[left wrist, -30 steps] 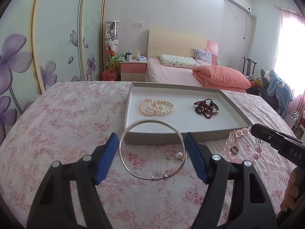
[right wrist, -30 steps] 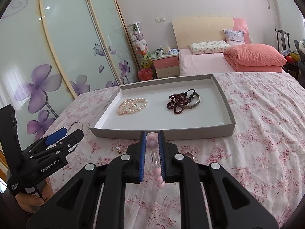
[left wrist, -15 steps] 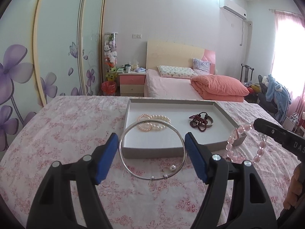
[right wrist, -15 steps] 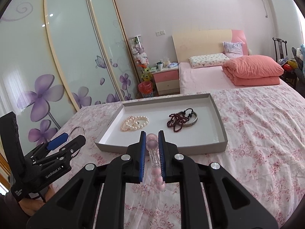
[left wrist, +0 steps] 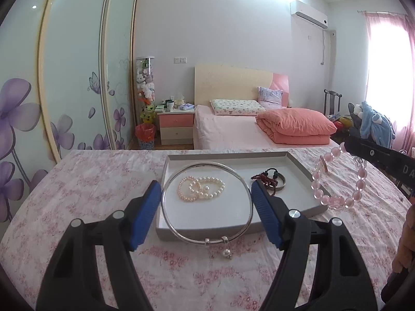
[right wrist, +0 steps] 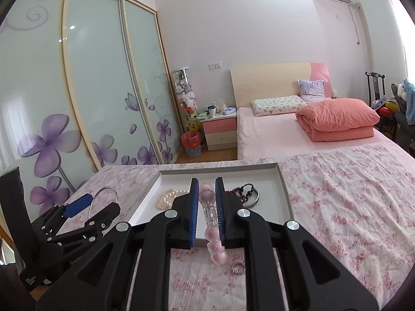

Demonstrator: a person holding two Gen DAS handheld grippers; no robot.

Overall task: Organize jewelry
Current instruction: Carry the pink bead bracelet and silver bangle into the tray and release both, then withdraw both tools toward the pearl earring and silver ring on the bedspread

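Observation:
My left gripper (left wrist: 206, 199) is shut on a silver bangle (left wrist: 181, 233) with a small dangling charm, held above the near edge of the grey tray (left wrist: 233, 229). My right gripper (right wrist: 207, 212) is shut on a pink bead bracelet (right wrist: 215, 246), which hangs at the right in the left wrist view (left wrist: 337, 202). In the tray lie pearl bracelets (left wrist: 201, 189) and a dark red bead string with a metal bangle (left wrist: 269, 180). A small ring (right wrist: 238, 268) lies on the floral cloth below the right gripper.
The tray rests on a table with a pink floral cloth (left wrist: 77, 194). Behind are a bed with an orange quilt (left wrist: 295, 127), a nightstand (left wrist: 176, 127) and sliding wardrobe doors (right wrist: 77, 103). The left gripper (right wrist: 77, 212) shows at the left in the right wrist view.
Both grippers have risen and tilted up with their bracelets; the tray now sits lower and farther in view. The pink bracelet hangs clear of the cloth.

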